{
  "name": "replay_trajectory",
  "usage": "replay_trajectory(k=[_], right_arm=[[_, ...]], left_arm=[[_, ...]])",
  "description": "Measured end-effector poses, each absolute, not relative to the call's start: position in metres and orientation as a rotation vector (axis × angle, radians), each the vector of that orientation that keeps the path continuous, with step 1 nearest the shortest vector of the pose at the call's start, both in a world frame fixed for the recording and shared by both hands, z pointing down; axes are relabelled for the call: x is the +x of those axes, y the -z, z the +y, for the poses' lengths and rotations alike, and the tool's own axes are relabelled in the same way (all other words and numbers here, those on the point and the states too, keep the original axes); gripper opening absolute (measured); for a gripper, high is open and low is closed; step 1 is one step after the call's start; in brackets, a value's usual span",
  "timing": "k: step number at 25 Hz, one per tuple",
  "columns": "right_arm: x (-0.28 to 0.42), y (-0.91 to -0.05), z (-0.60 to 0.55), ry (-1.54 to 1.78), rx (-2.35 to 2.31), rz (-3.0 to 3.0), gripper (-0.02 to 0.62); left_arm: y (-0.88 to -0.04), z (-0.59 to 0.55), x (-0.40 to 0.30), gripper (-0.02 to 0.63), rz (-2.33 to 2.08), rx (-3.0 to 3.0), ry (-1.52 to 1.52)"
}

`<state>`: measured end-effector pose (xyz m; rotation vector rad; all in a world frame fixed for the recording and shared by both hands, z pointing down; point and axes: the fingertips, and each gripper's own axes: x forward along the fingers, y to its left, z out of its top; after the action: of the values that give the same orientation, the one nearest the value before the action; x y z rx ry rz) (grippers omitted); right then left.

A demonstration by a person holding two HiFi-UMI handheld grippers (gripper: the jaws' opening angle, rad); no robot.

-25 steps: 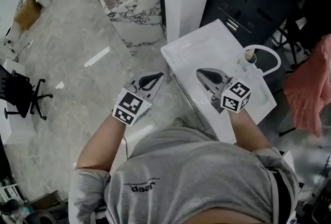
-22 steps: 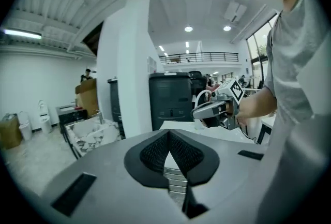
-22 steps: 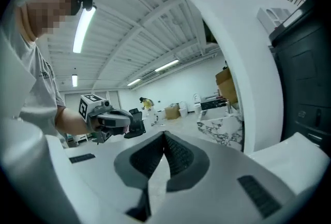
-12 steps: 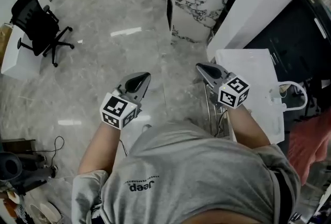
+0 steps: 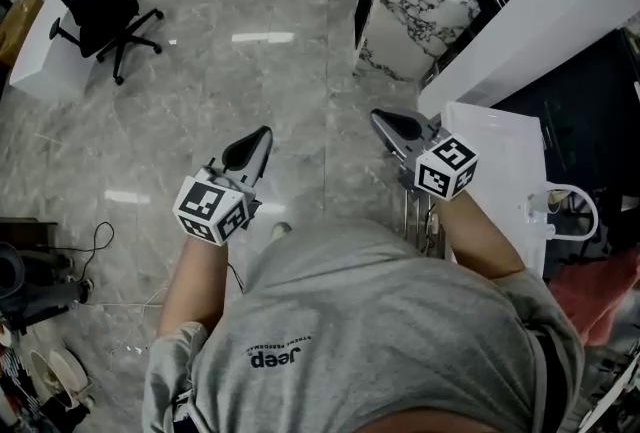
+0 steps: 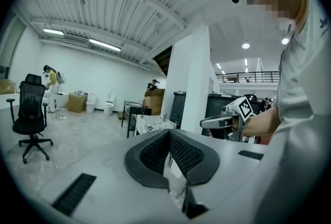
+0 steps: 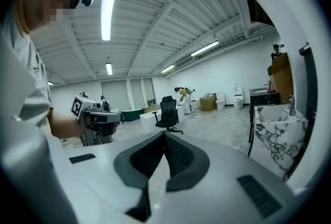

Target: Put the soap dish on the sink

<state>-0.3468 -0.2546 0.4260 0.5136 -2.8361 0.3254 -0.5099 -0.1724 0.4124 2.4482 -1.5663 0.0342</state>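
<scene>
Over the grey floor (image 5: 200,81), the left gripper (image 5: 258,139) and the right gripper (image 5: 388,124) both have their fingers closed, with nothing in them. The white sink (image 5: 495,156) sits just right of the right gripper. I cannot spot the soap dish.

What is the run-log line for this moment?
left gripper: shut, empty | right gripper: shut, empty | soap dish: not in view | white sink top: beside right gripper, untouched
</scene>
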Motion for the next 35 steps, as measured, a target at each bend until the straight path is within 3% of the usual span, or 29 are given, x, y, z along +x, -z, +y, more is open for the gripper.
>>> replay_trajectory(k=[15,35], right_arm=[[-0.300,-0.429,-0.265,-0.403,0.616,-2.832,0.057],[-0.296,-0.426,-0.267,-0.351,0.608,-2.825,0.055]], left_arm=[[-0.394,-0.196,-0.481,0.014,-1.503,2.486,0.033],[-0.397,-0.203,-0.467,0.014,-1.451,2.509,0.017]])
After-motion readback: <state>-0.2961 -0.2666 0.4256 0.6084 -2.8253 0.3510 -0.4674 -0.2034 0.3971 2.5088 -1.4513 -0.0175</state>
